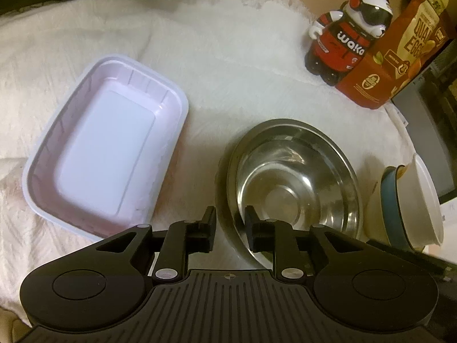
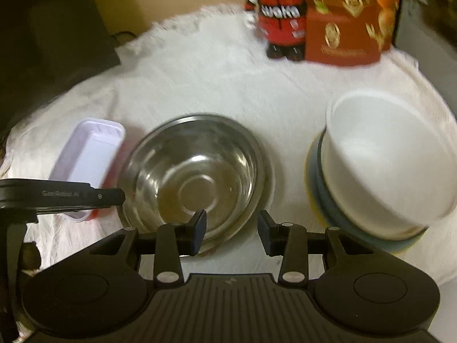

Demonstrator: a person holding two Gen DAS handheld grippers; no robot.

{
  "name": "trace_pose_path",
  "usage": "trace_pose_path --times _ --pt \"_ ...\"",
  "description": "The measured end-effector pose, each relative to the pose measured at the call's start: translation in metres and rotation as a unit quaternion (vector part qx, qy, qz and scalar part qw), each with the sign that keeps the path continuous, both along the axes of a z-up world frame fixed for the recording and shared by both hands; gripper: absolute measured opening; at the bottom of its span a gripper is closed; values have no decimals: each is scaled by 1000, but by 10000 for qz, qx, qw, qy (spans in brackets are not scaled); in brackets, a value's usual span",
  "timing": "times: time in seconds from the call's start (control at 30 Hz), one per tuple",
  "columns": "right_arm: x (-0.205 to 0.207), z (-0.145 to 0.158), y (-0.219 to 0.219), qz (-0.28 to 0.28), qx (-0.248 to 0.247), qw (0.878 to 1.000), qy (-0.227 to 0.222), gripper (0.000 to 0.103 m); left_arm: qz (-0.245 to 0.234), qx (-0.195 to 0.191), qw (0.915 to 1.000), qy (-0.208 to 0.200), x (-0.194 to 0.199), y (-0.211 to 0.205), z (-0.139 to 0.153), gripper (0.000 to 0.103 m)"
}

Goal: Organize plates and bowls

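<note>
Left wrist view. The lettering "waka" is read on the red body of a panda figurine (image 1: 347, 33), and "QUAIL EGGS" is partly legible on the red carton (image 1: 400, 54) touching its right side. The left gripper (image 1: 230, 230) is seen with its jaws spread and nothing between the pads; the right finger (image 1: 252, 228) sits over the near rim of a stainless steel bowl (image 1: 294, 188), while the left finger lies outside that rim. Whether the rim is touched cannot be told. A white rectangular plastic tray (image 1: 105, 154) is placed to the left of the bowl, apart from it. At the right edge, a white bowl (image 1: 420, 200) is nested in a blue bowl (image 1: 392, 208). All items rest on a white textured cloth (image 1: 228, 65).

Right wrist view. The frame is motion-blurred. "GenRobot.AI" is faintly read on the left gripper (image 2: 85, 195), which enters from the left and ends at the rim of the stainless steel bowl (image 2: 197, 171). The right gripper (image 2: 232, 230) is seen with jaws spread wide and empty, positioned over the bowl's near right rim. The white bowl (image 2: 382, 160), tilted, is stacked in the blue bowl (image 2: 328, 194) just to the right. The tray (image 2: 88, 157) lies at the left. The figurine (image 2: 281, 17) and carton (image 2: 351, 20) stand at the rear on the cloth (image 2: 217, 80).
</note>
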State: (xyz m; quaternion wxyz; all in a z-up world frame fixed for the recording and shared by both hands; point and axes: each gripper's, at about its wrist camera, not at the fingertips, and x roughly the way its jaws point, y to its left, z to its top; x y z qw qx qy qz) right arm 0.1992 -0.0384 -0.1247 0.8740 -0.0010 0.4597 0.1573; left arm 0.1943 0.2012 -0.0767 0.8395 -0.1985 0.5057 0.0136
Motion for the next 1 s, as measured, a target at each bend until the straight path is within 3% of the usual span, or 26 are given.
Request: trace_pose_path --times 0.1,0.17,0.47,0.73,1.0 --pt "3 -9 1 -38 -16 9999 166 39 49 -44 10000 53 2 1 -7 29" --pt "2 -14 0 -104 28 9996 251 45 53 -76 9999 82 4 2 -11 33" --pt "20 -41 2 -244 534 9932 1009 53 116 -716 9969 314 16 11 -33 31" --pt "35 -40 18 -265 349 9949 906 53 139 -826 9961 267 26 20 -33 31" --pt "25 -34 14 -161 260 9971 701 53 77 -971 9951 189 8 22 -27 33"
